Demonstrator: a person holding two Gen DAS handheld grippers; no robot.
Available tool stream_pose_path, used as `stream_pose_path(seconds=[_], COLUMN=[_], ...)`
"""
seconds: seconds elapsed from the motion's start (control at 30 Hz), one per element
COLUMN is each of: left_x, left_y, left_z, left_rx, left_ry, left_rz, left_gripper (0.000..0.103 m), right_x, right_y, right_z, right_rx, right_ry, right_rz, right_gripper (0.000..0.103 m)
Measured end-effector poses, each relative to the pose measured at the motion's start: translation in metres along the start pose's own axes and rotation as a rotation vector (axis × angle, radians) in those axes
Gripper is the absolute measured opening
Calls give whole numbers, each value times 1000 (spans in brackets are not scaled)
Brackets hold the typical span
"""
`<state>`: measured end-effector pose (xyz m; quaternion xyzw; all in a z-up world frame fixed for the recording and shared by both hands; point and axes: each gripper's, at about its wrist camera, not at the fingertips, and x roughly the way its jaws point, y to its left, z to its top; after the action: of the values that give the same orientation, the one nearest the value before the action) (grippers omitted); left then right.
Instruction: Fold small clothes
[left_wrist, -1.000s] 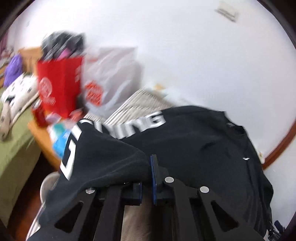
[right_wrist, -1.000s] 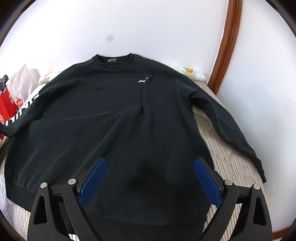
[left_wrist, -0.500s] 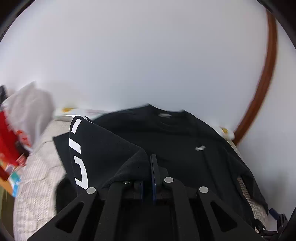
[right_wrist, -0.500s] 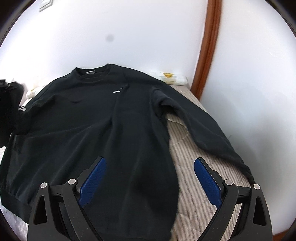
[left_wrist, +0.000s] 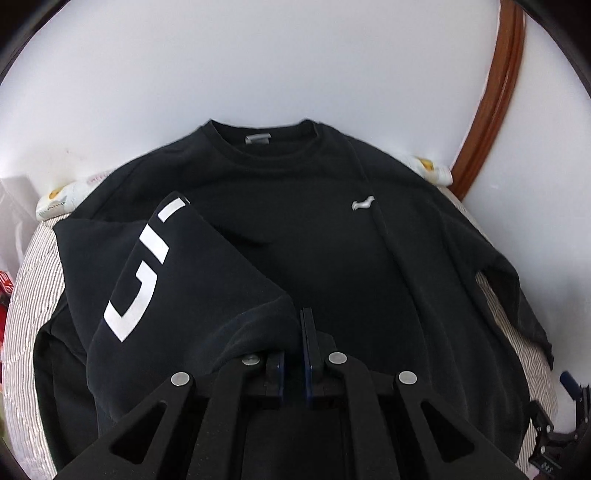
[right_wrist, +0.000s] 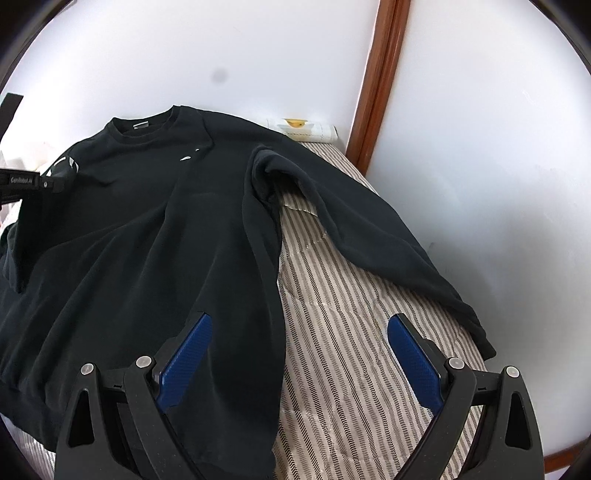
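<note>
- Left gripper (left_wrist: 294, 334): jaws closed on the white-lettered sleeve (left_wrist: 177, 280), folded across the chest.
- Black sweatshirt (right_wrist: 155, 236): face-up on the striped bed (right_wrist: 343, 306), collar toward wall.
- Right gripper (right_wrist: 300, 354): jaws wide apart, empty, above the hem.

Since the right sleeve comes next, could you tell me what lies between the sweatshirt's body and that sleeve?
Bare striped mattress shows between the body and the right sleeve, a wedge widening toward the camera; the right wrist view shows it best.
</note>
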<state>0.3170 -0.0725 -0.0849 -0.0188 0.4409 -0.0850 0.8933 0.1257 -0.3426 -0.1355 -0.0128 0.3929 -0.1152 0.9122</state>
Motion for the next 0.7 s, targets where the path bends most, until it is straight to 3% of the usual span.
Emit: stream_pose_path(seconds=[0.13, 0.3, 0.4, 0.43, 0.47, 0.53, 0.6, 0.67, 0.7], left_x=[-19, -58, -81, -89, -94, -105, -107, -105, -105], left_y=[3, 25, 52, 65, 76, 99, 119, 139, 146], left_z=[-10, -33, -53, -63, -69, -89, -104, -124, -131], left_rx=[12, -14, -57, -81, -99, -134, -155, -175, -182], left_ry=[5, -50, -79, -92, -104, -112, -89, -62, -51], left_rz=[-26, -26, -7, 11, 30, 89, 138, 183, 194], left_gripper=[9, 27, 43, 57, 62, 62, 62, 62, 62], right_x=[-8, -20, -29, -33, -36, -42, -46, -47, -46], right_y=[6, 25, 42, 48, 56, 73, 95, 120, 132], right_z=[2, 9, 15, 17, 20, 27, 35, 45, 48], right_rx=[-15, -47, -69, -81, -96, -123, -154, -196, -215], right_ry=[-23, -56, -74, -84, -93, -118, -141, -147, -141], right_rz=[4, 25, 49, 67, 81, 101, 142, 195, 215], right_gripper=[95, 95, 95, 95, 95, 95, 87, 72, 72])
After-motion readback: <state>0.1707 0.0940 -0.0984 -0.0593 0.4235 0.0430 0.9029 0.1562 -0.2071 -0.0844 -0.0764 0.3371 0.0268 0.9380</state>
